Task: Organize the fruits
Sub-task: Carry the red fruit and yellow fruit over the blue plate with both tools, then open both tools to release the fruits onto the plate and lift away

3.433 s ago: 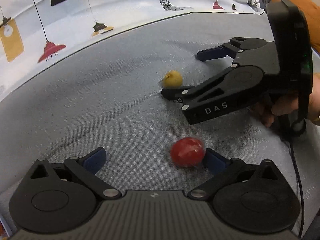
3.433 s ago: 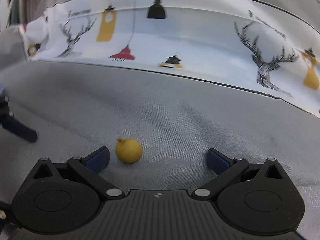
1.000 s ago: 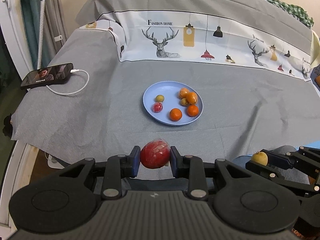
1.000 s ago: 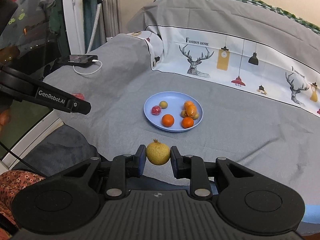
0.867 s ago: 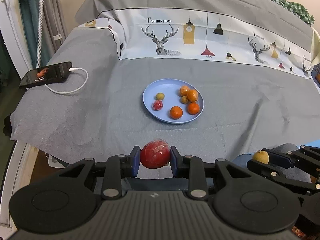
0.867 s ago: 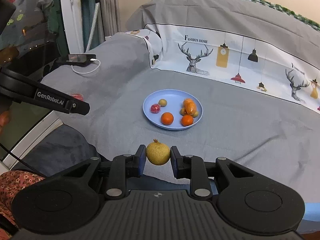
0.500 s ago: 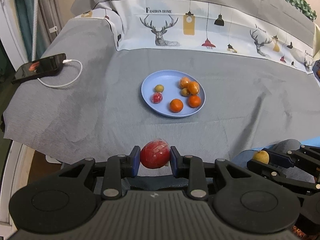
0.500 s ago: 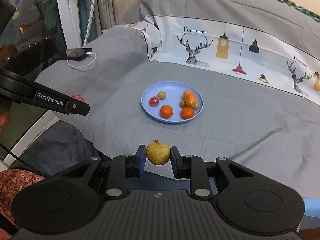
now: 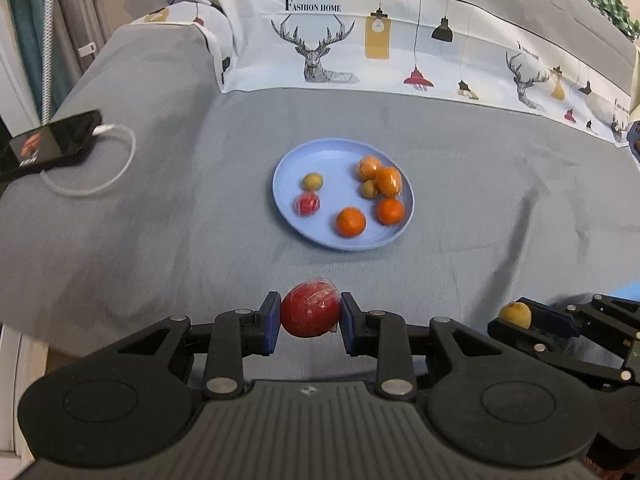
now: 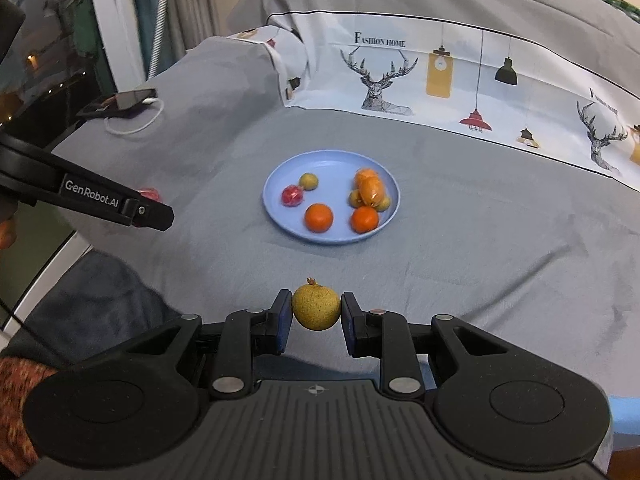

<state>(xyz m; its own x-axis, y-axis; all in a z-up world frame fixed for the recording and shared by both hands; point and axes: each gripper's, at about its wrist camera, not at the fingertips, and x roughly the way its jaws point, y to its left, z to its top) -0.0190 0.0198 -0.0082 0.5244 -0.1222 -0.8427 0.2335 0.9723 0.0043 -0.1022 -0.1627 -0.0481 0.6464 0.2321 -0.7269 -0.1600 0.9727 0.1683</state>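
Observation:
My left gripper [image 9: 309, 318] is shut on a red fruit in clear wrap [image 9: 310, 307], held above the near edge of the grey cloth. My right gripper [image 10: 316, 314] is shut on a small yellow fruit [image 10: 316, 307]; it also shows in the left wrist view [image 9: 515, 314]. Ahead of both lies a light blue plate [image 9: 292, 160] [image 10: 280, 208] with several fruits: oranges [image 9: 350, 221], small yellow-green ones [image 9: 312, 180] and a small red one [image 9: 307, 204]. The left gripper's finger [image 10: 132, 206] shows in the right wrist view, left of the plate.
A phone [image 9: 48, 142] with a white cable [image 9: 92, 184] lies on the cloth at the far left. A white printed cloth with deer and lamps [image 9: 360, 56] covers the back. The cloth's near edge drops off below the grippers.
Both grippers closed on their fruits and lifted them. Over the last second both have moved forward, and the plate now looks nearer.

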